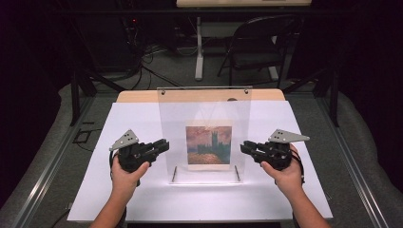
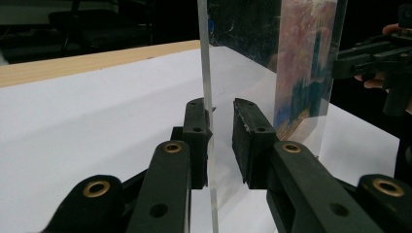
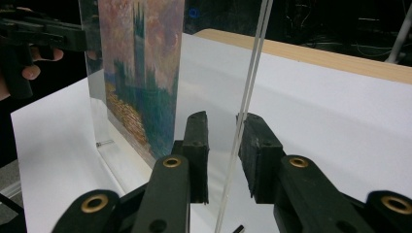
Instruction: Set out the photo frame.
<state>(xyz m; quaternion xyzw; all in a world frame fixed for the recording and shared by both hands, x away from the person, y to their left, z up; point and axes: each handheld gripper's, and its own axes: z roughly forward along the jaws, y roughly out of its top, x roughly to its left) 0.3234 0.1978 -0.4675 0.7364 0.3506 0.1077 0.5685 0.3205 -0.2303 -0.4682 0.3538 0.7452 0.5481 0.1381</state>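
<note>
Acrylic frame upright, picture toward person | left tool, right tool spread astride side edges

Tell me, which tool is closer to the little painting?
Right, narrowly. The right tool straddles the clear frame's edge near the painting; the left tool straddles the opposite edge, slightly farther.

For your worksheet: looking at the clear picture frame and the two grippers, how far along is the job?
Done: the clear frame stands upright on the white sheet, the painting print inside. In hand: the left gripper and right gripper each straddle a side edge, with gaps visible beside the pane, so neither clamps. Left: probably gripping and lifting.
</note>
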